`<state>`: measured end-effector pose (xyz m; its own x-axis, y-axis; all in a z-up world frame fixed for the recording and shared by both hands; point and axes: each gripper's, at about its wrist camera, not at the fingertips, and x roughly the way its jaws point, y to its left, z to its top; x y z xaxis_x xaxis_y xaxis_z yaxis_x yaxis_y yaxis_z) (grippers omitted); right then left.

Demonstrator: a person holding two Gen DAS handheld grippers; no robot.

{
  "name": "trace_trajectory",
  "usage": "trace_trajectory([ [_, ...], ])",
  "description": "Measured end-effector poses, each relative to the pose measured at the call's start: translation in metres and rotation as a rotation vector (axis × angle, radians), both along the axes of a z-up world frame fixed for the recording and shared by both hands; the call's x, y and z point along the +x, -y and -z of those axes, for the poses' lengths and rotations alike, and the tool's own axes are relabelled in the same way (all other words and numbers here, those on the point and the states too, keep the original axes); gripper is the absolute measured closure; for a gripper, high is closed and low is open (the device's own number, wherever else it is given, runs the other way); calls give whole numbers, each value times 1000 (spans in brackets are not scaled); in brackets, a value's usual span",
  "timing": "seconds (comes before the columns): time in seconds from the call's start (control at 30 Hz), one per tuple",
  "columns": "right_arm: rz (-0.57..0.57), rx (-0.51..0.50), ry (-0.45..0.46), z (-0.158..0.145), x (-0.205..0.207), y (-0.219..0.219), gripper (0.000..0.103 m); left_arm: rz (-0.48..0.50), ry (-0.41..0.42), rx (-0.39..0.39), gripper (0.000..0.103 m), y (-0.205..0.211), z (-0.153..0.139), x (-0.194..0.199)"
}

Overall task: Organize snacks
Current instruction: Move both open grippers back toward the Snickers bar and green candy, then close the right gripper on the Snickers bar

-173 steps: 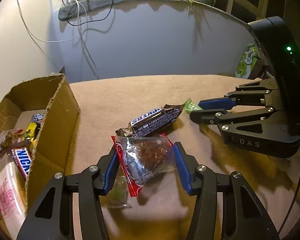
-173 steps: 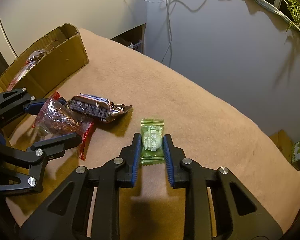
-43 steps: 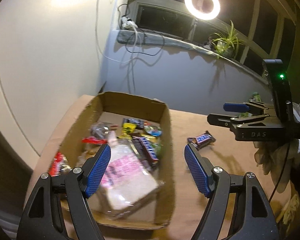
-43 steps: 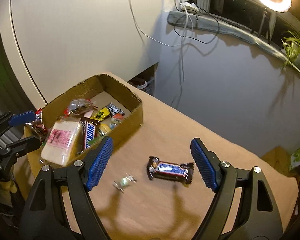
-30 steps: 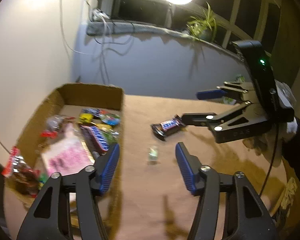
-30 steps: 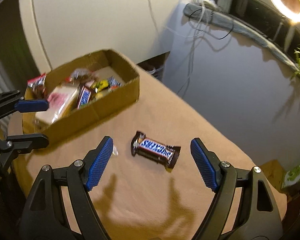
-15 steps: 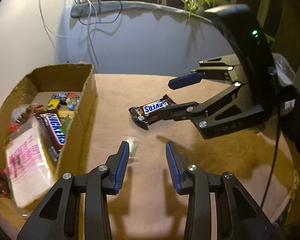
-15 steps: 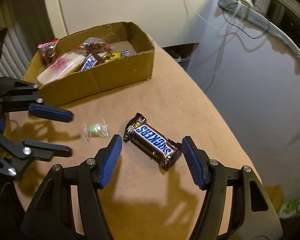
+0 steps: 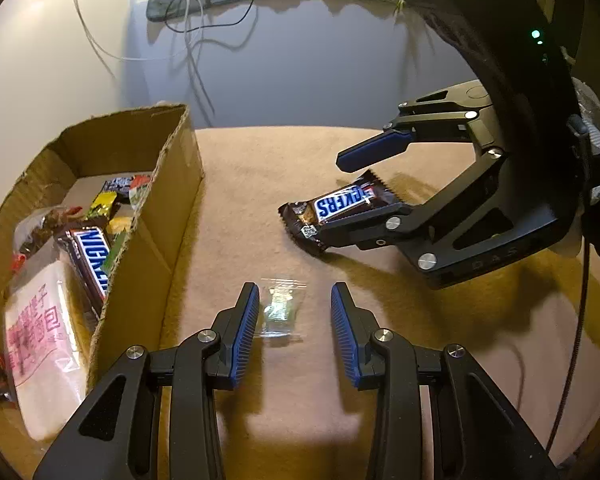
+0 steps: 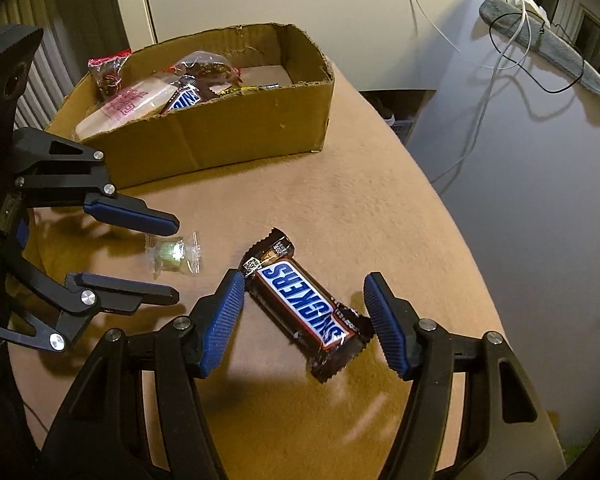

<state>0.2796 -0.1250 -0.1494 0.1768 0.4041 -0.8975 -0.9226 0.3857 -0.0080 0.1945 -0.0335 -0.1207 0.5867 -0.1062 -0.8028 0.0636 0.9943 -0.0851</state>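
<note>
snickers bar [image 10: 305,307] between the parted right gripper [image 10: 303,322] pads, untouched

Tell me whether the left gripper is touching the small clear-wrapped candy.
Apart. The left wrist view shows the left gripper straddling the clear-wrapped candy, with bare tablecloth visible between each blue pad and the wrapper's edges.
</note>
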Motion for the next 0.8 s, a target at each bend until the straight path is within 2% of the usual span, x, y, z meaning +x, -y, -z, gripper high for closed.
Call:
trace_trajectory([
  [0.23, -12, 8, -42, 8, 1, 1, 38, 2, -25, 0, 67, 2, 4, 2],
  [0.33, -6, 2, -49, 11, 0, 4, 38, 1, -23, 4, 74, 0, 4, 7],
  [0.4, -2, -2, -55, 12, 0, 4, 43, -1, -23, 3, 79, 0, 3, 8],
  [0.43, 0, -3, -56, 12, 0, 5, 50, 1, -23, 3, 81, 1, 3, 8],
  [0.47, 5, -1, -62, 12, 1, 5, 56, 2, -22, 3, 81, 2, 3, 8],
  [0.57, 33, 6, -77, 11, 3, 5, 65, 4, -18, 4, 81, 3, 2, 7],
  [0.8, 94, -4, -71, 9, -4, 6, 73, 6, -13, -18, 82, 2, 0, 1],
])
